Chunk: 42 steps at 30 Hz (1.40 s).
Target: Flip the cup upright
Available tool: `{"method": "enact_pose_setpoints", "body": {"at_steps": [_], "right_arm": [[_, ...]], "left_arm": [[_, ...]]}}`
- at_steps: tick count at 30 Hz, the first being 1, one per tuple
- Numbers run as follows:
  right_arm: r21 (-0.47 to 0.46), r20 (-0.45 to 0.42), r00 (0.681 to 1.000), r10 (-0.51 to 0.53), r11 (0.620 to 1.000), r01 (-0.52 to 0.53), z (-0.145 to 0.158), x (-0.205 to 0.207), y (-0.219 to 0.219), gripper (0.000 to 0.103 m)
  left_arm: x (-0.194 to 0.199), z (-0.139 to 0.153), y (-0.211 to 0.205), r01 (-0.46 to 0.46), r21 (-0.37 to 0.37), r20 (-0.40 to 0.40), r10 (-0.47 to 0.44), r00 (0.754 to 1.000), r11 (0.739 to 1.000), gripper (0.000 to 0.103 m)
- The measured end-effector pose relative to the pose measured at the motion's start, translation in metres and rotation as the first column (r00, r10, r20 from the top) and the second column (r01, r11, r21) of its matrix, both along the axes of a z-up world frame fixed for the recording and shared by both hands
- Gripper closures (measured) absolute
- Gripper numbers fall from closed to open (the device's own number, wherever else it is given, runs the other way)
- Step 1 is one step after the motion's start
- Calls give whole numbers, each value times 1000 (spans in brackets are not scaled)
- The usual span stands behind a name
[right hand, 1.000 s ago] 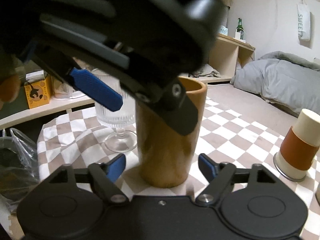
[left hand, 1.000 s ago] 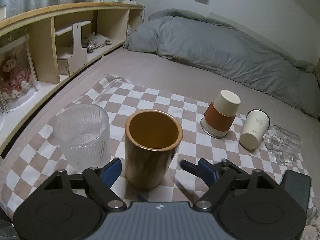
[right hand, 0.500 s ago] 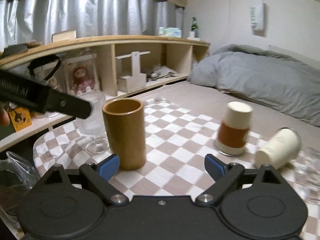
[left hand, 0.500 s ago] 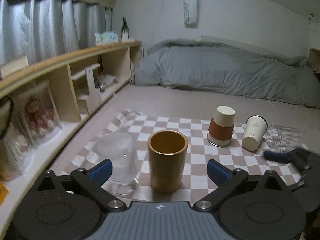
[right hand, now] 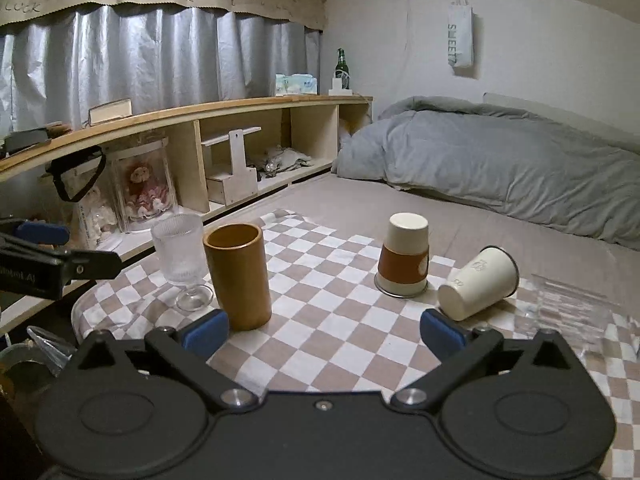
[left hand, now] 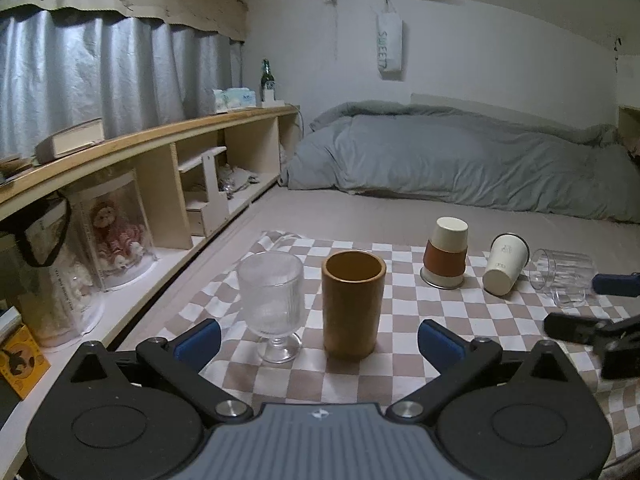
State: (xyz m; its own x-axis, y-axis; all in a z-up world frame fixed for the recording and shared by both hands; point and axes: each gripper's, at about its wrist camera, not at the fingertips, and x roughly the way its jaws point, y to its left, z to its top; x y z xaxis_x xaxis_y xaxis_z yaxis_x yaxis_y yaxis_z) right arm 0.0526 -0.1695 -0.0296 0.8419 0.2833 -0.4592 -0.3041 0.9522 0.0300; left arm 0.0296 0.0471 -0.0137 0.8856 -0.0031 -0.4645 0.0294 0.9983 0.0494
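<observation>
A brown wooden cup (left hand: 352,304) (right hand: 238,274) stands upright on the checkered cloth (left hand: 400,320), beside an upright ribbed stem glass (left hand: 274,300) (right hand: 182,258). A cup with a brown sleeve (left hand: 445,254) (right hand: 403,258) stands upside down. A cream cup (left hand: 505,264) (right hand: 478,282) and a clear glass (left hand: 562,276) (right hand: 568,308) lie on their sides. My left gripper (left hand: 318,342) is open and empty, pulled back from the wooden cup. My right gripper (right hand: 324,328) is open and empty; its blue fingertip (left hand: 614,284) shows at the right edge of the left wrist view.
The cloth lies on a bed with a grey duvet (left hand: 460,160) at the back. A wooden shelf unit (left hand: 160,168) with boxes, dolls and a bottle (left hand: 267,80) runs along the left. The cloth's left edge lies close to the shelf.
Both grippers have drawn back and risen away from the wooden cup, which stays upright on the cloth. Both sets of jaws are wider apart than a second ago.
</observation>
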Motion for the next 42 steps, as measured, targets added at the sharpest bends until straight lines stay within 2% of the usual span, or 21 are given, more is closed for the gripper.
{"method": "enact_pose_setpoints", "body": {"at_steps": [10,16,23,29,42], "right_arm": [[25,58,997,-41,999,40,25,-40,-8,0],[-17,84,995,-62,998,64,27,-54,-6,0],[-24,129,990,-57,998,61,27,-61,-5,0],[-47,99,994,-42,998,46,19,-56,1,0],[-37,82,994,-73,996,76,16,-52,0,0]], "left_arm": [[-27,1,-1,-1,10,43,0,999,1000,0],[-34,0,-7,14,30,50,-15,999,999,0],[-38,-3,-9,16,47,43,-18,999,999,0],[-41,-2,-3,14,19,47,-15,999,1000,0],[-41,-3,-3,6,19,39,-6,999,1000,0]]}}
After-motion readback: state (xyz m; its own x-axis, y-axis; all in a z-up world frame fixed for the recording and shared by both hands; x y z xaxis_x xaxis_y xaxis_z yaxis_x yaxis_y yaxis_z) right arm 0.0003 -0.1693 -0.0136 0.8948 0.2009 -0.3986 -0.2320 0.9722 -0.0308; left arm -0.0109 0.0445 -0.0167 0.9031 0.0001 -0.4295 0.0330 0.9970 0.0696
